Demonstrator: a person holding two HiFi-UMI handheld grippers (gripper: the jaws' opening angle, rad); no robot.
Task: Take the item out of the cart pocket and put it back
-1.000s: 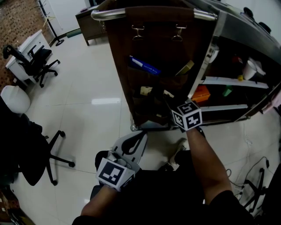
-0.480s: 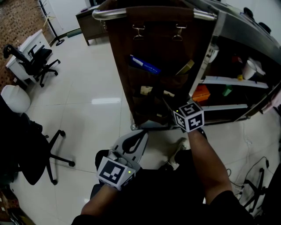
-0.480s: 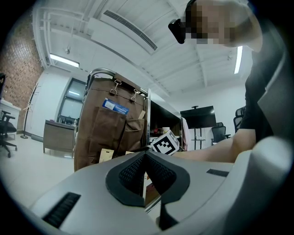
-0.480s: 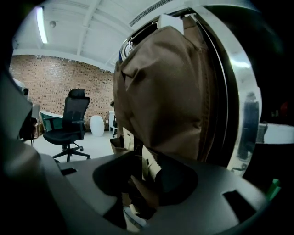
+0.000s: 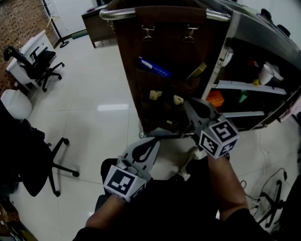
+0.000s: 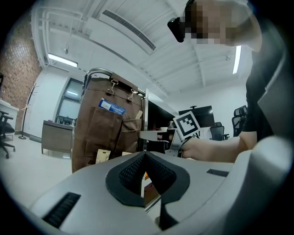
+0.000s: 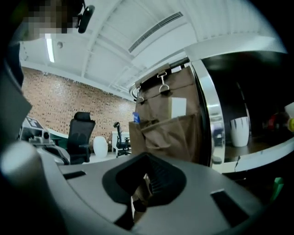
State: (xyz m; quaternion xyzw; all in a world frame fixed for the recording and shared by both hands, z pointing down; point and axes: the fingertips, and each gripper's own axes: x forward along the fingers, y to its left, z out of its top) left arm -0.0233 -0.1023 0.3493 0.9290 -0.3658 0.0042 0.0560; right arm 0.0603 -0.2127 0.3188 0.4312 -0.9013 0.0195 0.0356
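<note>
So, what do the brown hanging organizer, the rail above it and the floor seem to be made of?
Hanging organizer: brown fabric or perhaps faux leather, matte; its pockets sag and crease.
Rail: probably polished metal; it is silver with bright highlights.
Floor: likely glazed tile, glossy; joint lines show and a lamp is mirrored in it.
</note>
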